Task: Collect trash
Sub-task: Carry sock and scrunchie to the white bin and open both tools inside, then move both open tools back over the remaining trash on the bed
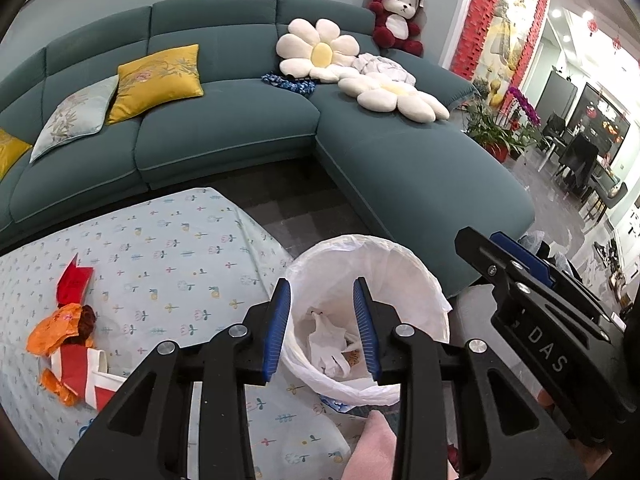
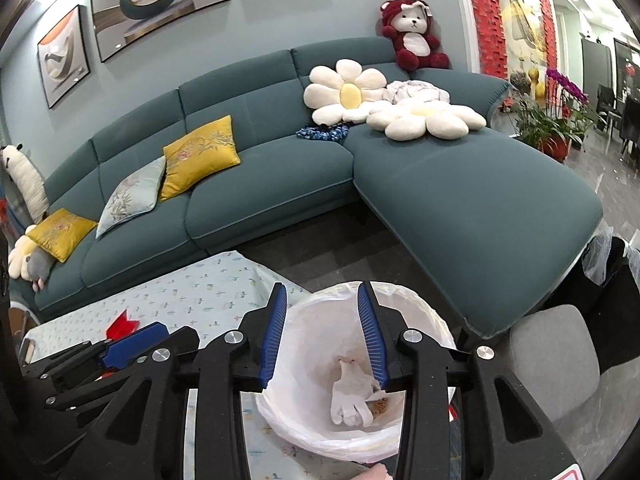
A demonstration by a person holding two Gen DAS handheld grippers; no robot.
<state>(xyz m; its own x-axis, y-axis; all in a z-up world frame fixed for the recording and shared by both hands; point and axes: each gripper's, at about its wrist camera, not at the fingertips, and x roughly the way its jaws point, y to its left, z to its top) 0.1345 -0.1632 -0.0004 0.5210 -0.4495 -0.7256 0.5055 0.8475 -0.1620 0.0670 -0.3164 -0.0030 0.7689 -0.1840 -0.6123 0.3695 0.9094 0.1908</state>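
Note:
A bin lined with a white plastic bag (image 1: pixel 400 256) stands beside the table; crumpled white trash (image 1: pixel 332 344) lies in its bottom. It also shows in the right wrist view (image 2: pixel 416 300), with the white trash (image 2: pixel 352 396) inside. My left gripper (image 1: pixel 322 308) is open and empty above the bin. My right gripper (image 2: pixel 322 312) is open and empty above the bin too, and shows at the right of the left wrist view (image 1: pixel 520 276). Orange and red wrappers (image 1: pixel 68 332) lie on the table at the left.
The table wears a pale flowered cloth (image 1: pixel 160 248). A teal corner sofa (image 1: pixel 240 120) with cushions and flower pillows (image 1: pixel 320 50) stands behind. A grey stool (image 2: pixel 556 352) is right of the bin. Potted plants (image 1: pixel 500 128) stand at the far right.

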